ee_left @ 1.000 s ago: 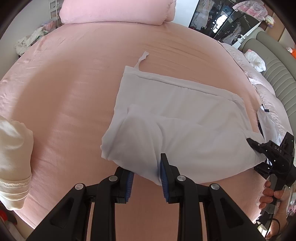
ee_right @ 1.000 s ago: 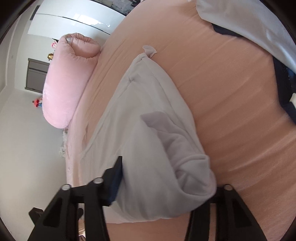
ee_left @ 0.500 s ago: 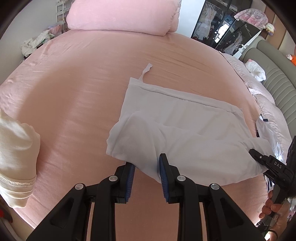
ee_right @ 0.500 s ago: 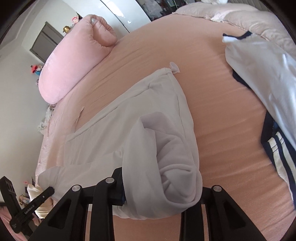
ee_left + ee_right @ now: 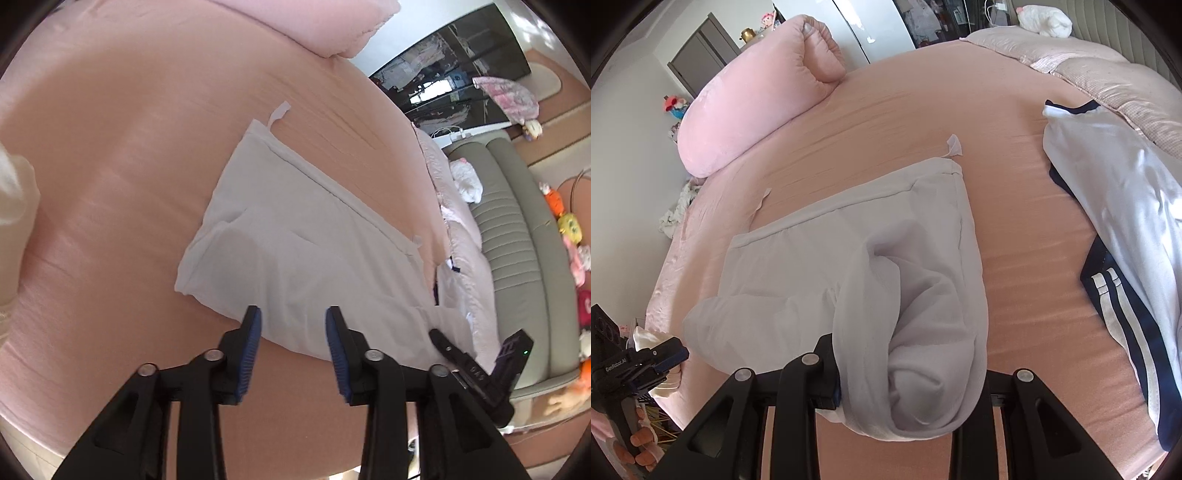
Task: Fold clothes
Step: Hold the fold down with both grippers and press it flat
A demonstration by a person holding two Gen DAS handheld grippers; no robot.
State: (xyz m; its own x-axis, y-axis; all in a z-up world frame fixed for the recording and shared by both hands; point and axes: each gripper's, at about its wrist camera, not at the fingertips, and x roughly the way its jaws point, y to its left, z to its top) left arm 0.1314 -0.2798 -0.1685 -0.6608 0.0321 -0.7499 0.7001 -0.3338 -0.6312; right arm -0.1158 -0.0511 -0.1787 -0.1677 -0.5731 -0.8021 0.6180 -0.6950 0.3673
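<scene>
While the right tool [image 5: 905,373] pinches a bunched corner of the pale grey cotton garment [image 5: 306,251] lying on the pink-sheeted bed [image 5: 110,147], likely for folding, the left tool [image 5: 293,332] hovers spread at its near edge.

Left tongs [image 5: 291,332] stand at lower centre of their view, jaws parted with nothing between them. Right tongs [image 5: 908,373], lower centre, are clamped on bunched white cloth [image 5: 923,332].

One white garment [image 5: 849,266] counted on one pink bed [image 5: 1015,155]; one navy-striped white garment [image 5: 1115,206]; one pink pillow [image 5: 753,96]; two grippers seen: left gripper [image 5: 291,332], right gripper [image 5: 908,369].
</scene>
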